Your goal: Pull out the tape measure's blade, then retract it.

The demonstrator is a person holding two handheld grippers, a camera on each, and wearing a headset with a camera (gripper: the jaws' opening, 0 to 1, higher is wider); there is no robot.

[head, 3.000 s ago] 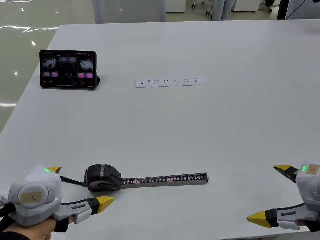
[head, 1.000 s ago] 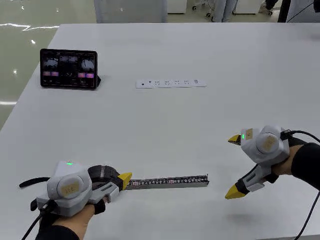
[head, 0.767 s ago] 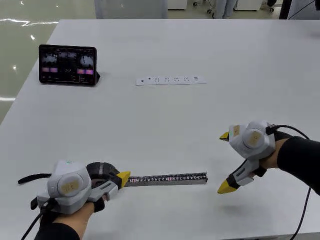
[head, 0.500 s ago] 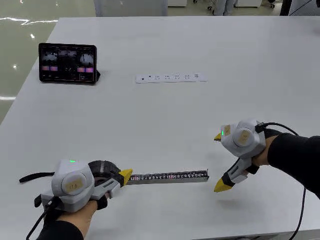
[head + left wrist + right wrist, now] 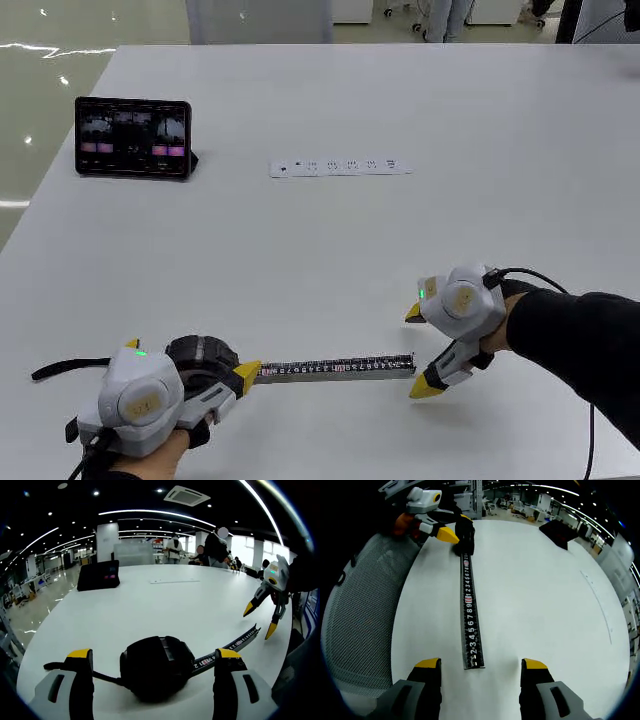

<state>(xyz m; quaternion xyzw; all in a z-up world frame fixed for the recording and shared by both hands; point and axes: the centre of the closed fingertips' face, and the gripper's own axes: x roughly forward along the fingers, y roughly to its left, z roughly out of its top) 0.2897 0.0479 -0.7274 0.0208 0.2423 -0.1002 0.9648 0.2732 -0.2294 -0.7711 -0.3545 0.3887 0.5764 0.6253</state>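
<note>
Left gripper [image 5: 153, 654] is spread wide around the tape measure case [image 5: 157, 667] (black, rounded, rubbery), not clamped. Blade [image 5: 469, 610], a thin stiff printed strip, is drawn out partway, flat on the matte white table [image 5: 350, 240]. Right gripper [image 5: 480, 664] is held open and empty, straddling the blade's free end. Retraction is judged pending. Beyond: flat power strip [image 5: 340, 167], glossy propped tablet [image 5: 132, 137].

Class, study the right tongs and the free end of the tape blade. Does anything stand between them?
Nothing visible does. The blade's end lies flat on the bare table, level with the tips of the right tongs and inside the gap between their open jaws.
</note>
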